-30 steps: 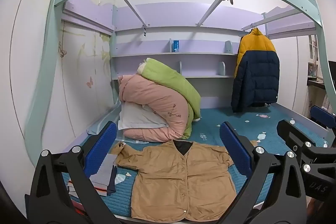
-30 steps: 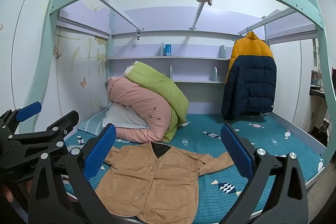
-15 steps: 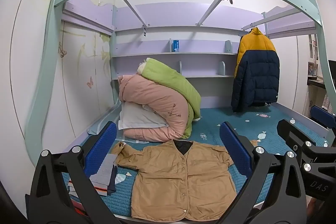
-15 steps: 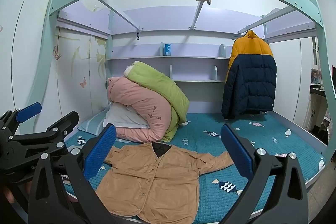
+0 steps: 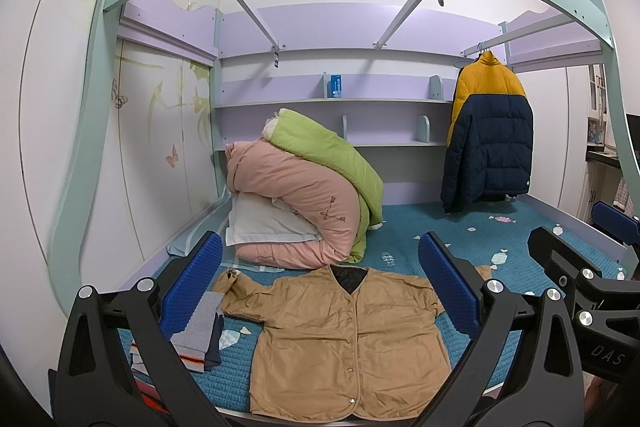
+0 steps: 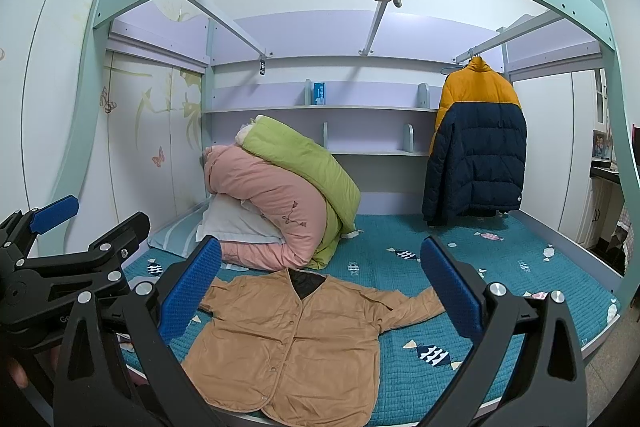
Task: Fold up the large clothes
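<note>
Left wrist view: your left gripper (image 5: 320, 281) hangs above the bed's near edge, fingers spread wide, empty.
Jacket: the tan jacket (image 5: 344, 343) lies flat on the teal mattress (image 5: 440, 227), buttoned, beside folded clothes (image 5: 198, 333).
Right wrist view: your right gripper (image 6: 320, 281) is likewise spread, holding nothing; the jacket (image 6: 288, 343) lies below it.

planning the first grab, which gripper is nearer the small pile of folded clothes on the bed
Left. The folded clothes lie just behind the left gripper's left finger; the right gripper is farther right, over the tan jacket.
</note>
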